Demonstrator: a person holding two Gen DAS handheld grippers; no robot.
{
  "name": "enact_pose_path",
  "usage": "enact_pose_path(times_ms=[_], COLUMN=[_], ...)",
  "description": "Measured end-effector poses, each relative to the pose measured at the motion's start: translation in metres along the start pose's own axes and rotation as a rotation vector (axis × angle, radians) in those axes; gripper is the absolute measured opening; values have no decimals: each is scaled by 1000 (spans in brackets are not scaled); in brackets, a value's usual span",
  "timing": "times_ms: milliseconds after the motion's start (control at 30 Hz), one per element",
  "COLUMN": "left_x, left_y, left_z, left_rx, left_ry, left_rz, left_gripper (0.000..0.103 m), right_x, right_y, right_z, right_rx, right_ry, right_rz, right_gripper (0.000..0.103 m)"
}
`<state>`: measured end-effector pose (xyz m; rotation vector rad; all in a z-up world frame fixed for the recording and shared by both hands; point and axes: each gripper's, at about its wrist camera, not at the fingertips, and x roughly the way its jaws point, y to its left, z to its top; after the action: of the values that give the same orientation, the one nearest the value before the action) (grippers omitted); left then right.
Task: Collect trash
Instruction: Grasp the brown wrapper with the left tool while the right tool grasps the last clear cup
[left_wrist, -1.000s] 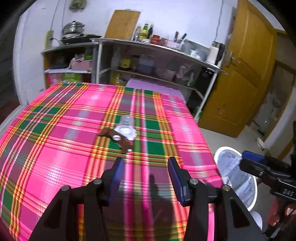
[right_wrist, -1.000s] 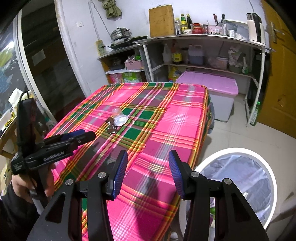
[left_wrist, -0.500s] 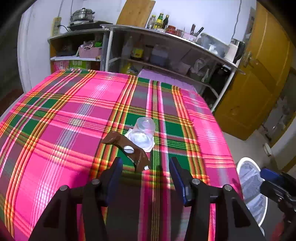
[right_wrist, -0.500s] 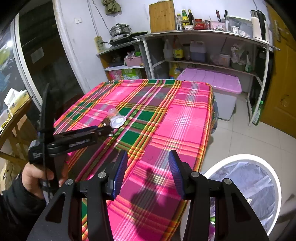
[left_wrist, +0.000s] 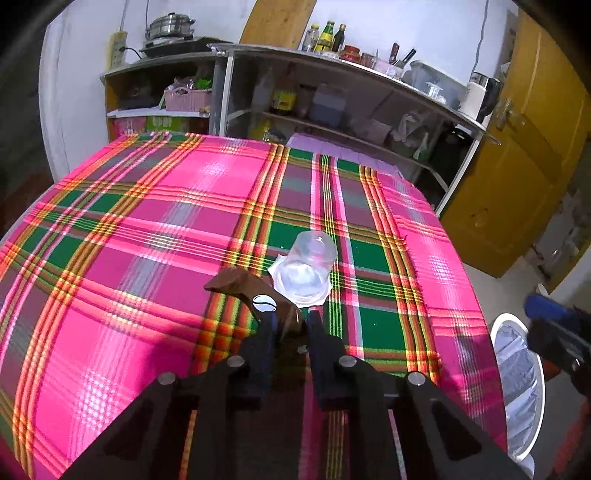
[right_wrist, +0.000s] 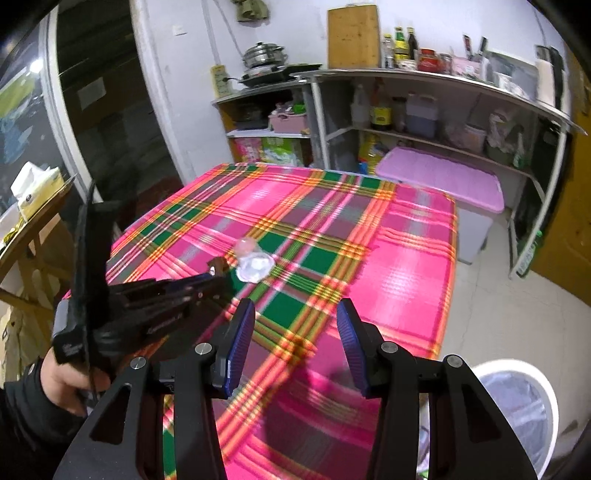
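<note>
A brown wrapper (left_wrist: 255, 291) lies on the pink plaid tablecloth (left_wrist: 147, 258), touching a clear plastic cup (left_wrist: 306, 269) that lies on its side. My left gripper (left_wrist: 290, 321) has its jaws closing, and the near end of the wrapper is pinched between the pads. From the right wrist view, the left gripper (right_wrist: 218, 280) reaches in from the left to the wrapper (right_wrist: 218, 266) beside the cup (right_wrist: 255, 264). My right gripper (right_wrist: 295, 325) stands open over the table's near corner with nothing between its fingers.
A white bin (right_wrist: 517, 406) lined with a bag stands on the floor right of the table, also seen as the bin (left_wrist: 517, 384). Kitchen shelves (left_wrist: 332, 110) and a purple storage box (right_wrist: 439, 181) are behind the table. A yellow door (left_wrist: 524, 155) is at right.
My left gripper came forward and down to the wrapper, and its jaws went from wide apart to closed on it. The right gripper slid over the table corner, still open.
</note>
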<state>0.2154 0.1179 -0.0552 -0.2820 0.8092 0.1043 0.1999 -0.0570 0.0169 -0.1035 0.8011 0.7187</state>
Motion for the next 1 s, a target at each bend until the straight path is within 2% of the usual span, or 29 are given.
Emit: enact_pose_path(times_ms=[267,600,867,900,1000], left_x=[-31,-46,-51,-52,-53], left_y=[22,51,68,69,70], left_z=[-5,-11,-15,-15,-17], left_rx=[-16,-44,-61,-62,-62], left_ry=[-54,-72,-83,-84,-86], left_rz=[-19,-40,-65,-69,-79], left_gripper=[12,12,12,12,12], right_x=[42,99,129,132,138], right_y=[22,35,44,45,44], right_z=[20,39,49,49,48], right_rx=[-53,-39,-36,-39,-33], right_ry=[59,132,165,166,177], right_rz=[46,72,80,71,52], right_gripper=[47,47,47,47,30])
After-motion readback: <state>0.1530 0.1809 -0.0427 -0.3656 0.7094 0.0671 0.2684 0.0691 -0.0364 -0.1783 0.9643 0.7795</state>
